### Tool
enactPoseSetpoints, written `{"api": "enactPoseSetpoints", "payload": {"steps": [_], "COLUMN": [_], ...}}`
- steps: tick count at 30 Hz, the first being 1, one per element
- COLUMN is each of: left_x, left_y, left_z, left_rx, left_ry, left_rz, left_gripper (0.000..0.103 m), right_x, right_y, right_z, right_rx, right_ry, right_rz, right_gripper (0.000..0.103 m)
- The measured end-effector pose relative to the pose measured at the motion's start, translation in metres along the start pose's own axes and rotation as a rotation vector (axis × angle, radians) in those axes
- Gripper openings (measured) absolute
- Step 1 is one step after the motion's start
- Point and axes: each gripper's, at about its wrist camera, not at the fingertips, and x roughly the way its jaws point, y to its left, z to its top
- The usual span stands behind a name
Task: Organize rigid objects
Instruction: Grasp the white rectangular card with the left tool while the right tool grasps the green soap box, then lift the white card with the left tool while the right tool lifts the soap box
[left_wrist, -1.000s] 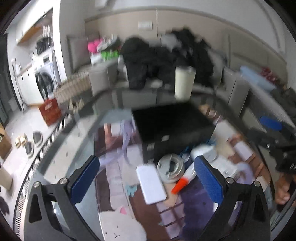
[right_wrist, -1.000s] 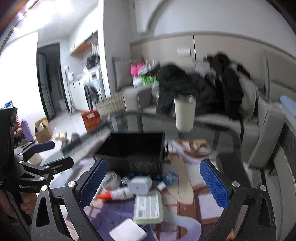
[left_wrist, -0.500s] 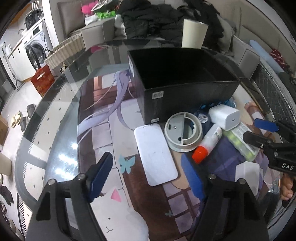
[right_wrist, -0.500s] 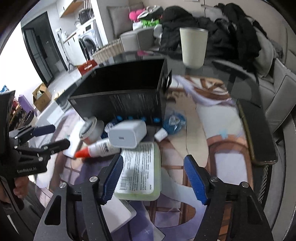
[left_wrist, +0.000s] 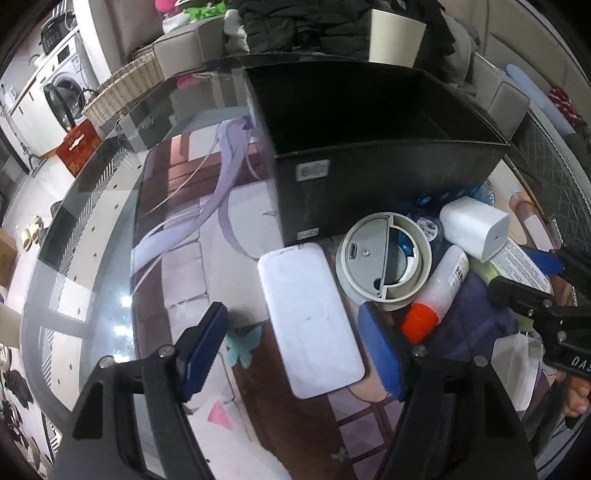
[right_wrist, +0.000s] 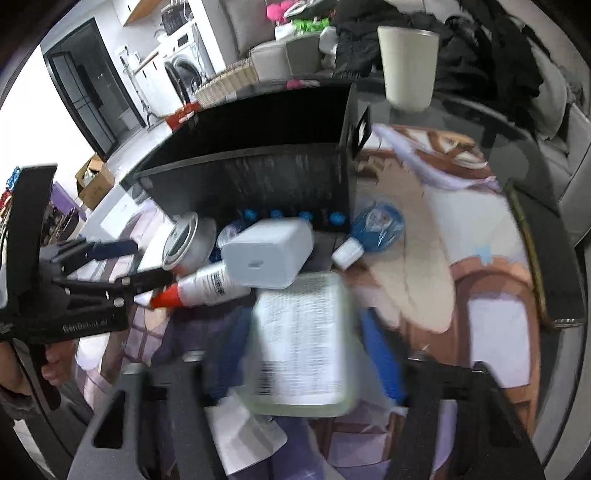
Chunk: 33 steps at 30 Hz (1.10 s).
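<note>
Both grippers drop toward the cluttered table, jaws just closing.
Left gripper (left_wrist: 291, 347) straddles the white case (left_wrist: 310, 319), unpressed, long axis upper left to lower right; right gripper (right_wrist: 303, 354) brackets the labelled pack (right_wrist: 301, 339), contact unclear.

"DAS" in white on right gripper (left_wrist: 546, 280) body; "GenRobot.ai", blurry, on left gripper (right_wrist: 122, 262) body. Pack label (right_wrist: 299, 332) print unreadable.

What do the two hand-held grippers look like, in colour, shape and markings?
The left hand-held gripper is a matt black frame with silver screws and two flat blue ribbed pads. The right hand-held gripper has the same black frame and blue pads. Seen from the other camera, each body bears white lettering. No sleeve or cable is visible.
</note>
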Motion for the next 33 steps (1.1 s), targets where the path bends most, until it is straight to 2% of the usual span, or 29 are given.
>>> {"api": "enactPoseSetpoints", "payload": {"steps": [3,6,13,16,19,26,28,30,33], "left_x": [-0.001,-0.003,-0.01,-0.014,-0.014,-0.013,-0.013,-0.013,-0.013], "left_y": [-0.003,-0.003,-0.001,0.002,0.002,-0.005,-0.007,-0.008,-0.008], "left_z": [0.001,0.001,-0.011,-0.015,-0.015,-0.016,-0.017,-0.017,-0.017], "left_rx": [0.015,0.021,0.037,0.031,0.026,0.032,0.034,0.037,0.037], "left_ry": [-0.006,-0.009,-0.001,0.003,0.008,0.01,0.01,0.01,0.01], "left_rz": [-0.016,-0.02,-0.039,-0.063,-0.074,-0.078,-0.076,-0.075,-0.074], "left_gripper": [0.046,0.038,0.038,0.038,0.038,0.038,0.038,0.038,0.038], "right_x": [0.001,0.001,-0.008,-0.01,-0.019,-0.011,-0.005,-0.004,-0.005], "right_y": [0.004,0.005,0.001,-0.004,-0.012,-0.019,-0.015,-0.007,-0.005], "right_z": [0.001,0.002,0.0,-0.002,-0.001,0.002,-0.001,-0.005,-0.004], "right_rx": [-0.012,-0.018,-0.026,-0.013,0.02,0.059,0.061,0.025,0.018], "right_ry": [0.002,0.0,-0.04,-0.037,-0.069,-0.029,0.006,-0.001,-0.005], "right_rz": [0.007,0.004,-0.045,-0.026,-0.028,0.003,0.03,-0.008,-0.008], "right_gripper": [0.056,0.056,0.056,0.057,0.058,0.059,0.061,0.058,0.056]}}
